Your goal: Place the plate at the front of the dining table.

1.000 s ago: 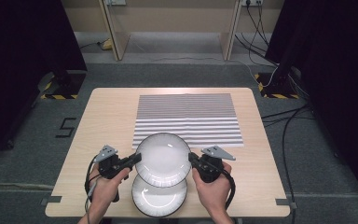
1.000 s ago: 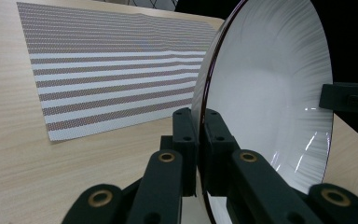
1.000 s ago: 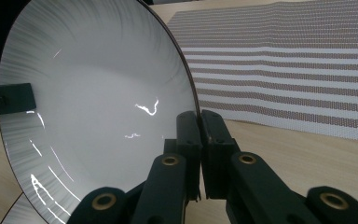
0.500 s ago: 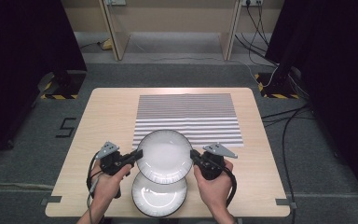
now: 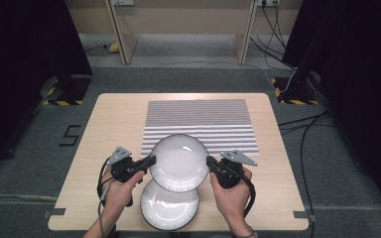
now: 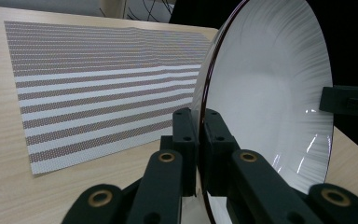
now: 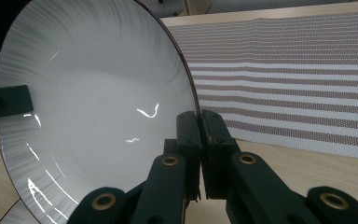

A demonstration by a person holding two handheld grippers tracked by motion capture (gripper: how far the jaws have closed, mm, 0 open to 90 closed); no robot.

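Two white plates on the desk (image 5: pixel 104 129). Upper plate (image 5: pixel 179 162) held above the lower plate (image 5: pixel 168 210), overlapping the striped mat's (image 5: pixel 198 119) near edge. Left hand-held gripper (image 5: pixel 151 161) clamps its left rim, right hand-held gripper (image 5: pixel 211 162) its right rim; both jaws pinched closed on it.

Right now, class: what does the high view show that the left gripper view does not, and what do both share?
High view: a second plate lying on the table near its front edge, both hands, the left hand among them, and the floor with cables. Left gripper view: close up, the left gripper has its jaws shut on the lifted plate's dark rim. Both: that lifted plate, the striped mat, and the right gripper at the opposite rim.
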